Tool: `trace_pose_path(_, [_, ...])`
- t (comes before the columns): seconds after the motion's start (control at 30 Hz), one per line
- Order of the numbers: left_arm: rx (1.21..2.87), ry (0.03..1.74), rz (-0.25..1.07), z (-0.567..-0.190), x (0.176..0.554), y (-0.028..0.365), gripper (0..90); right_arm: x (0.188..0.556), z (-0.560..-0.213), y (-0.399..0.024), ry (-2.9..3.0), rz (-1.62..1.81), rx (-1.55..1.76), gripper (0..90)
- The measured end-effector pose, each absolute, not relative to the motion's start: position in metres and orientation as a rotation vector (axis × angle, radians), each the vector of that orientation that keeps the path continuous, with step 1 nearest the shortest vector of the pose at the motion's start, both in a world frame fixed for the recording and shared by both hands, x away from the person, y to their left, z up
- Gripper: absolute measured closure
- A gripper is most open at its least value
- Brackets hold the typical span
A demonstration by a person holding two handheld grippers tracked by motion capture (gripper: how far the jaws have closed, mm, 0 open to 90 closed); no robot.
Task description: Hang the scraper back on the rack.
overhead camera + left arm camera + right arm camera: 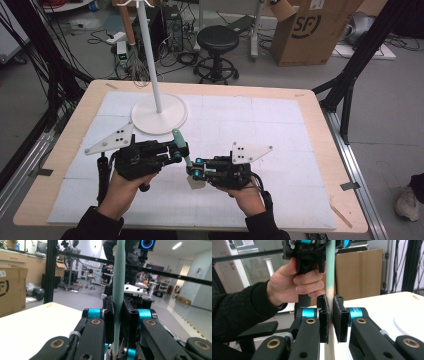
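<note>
A spatula [187, 160] with a pale green handle and a cream blade hangs over the white mat, held between both grippers. My left gripper [179, 150] is shut on the green handle, which rises straight between its pads [109, 320] in the left gripper view as the handle [118, 277]. My right gripper [195, 170] is shut lower down, where the green fades to cream [330, 287], just above the blade [196, 183]. In the right gripper view the left gripper [312, 250] and the hand [297, 285] holding it sit close above my right gripper [331, 315].
A white stand with a round base [159, 116] and a thin pole stands on the mat just behind the left gripper. The white mat [280, 130] covers the wooden table [320, 145]. Beyond the table are a black stool [217, 40] and a cardboard box [310, 30].
</note>
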State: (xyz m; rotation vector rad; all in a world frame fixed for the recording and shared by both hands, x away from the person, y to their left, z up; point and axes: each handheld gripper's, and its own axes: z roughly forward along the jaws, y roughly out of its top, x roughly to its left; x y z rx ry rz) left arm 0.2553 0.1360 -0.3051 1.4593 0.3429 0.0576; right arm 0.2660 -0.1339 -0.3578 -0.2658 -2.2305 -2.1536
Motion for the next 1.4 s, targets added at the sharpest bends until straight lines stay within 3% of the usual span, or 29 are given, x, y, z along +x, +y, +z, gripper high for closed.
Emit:
trace_pose_path(0.2, [1.491, 0.339, 0.090, -0.296, 0.262, 0.143, 82.6, 0.264, -0.353, -0.152, -2.321, -2.191, -0.368, 58.5])
trace_pose_path(0.57, [1.562, 0.384, 0.199, -0.255, 0.299, 0.167, 82.6, 0.257, -0.355, -0.214, -2.641, -2.185, -0.783, 29.4])
trace_pose_path(0.93, [1.561, 0.460, 0.245, -0.223, 0.342, 0.187, 82.5, 0.251, -0.357, -0.262, -2.648, -2.221, -0.998, 24.4])
trace_pose_path(1.4, [1.521, 0.520, 0.269, -0.175, 0.392, 0.210, 82.4, 0.256, -0.360, -0.279, -2.604, -2.242, -1.030, 24.4])
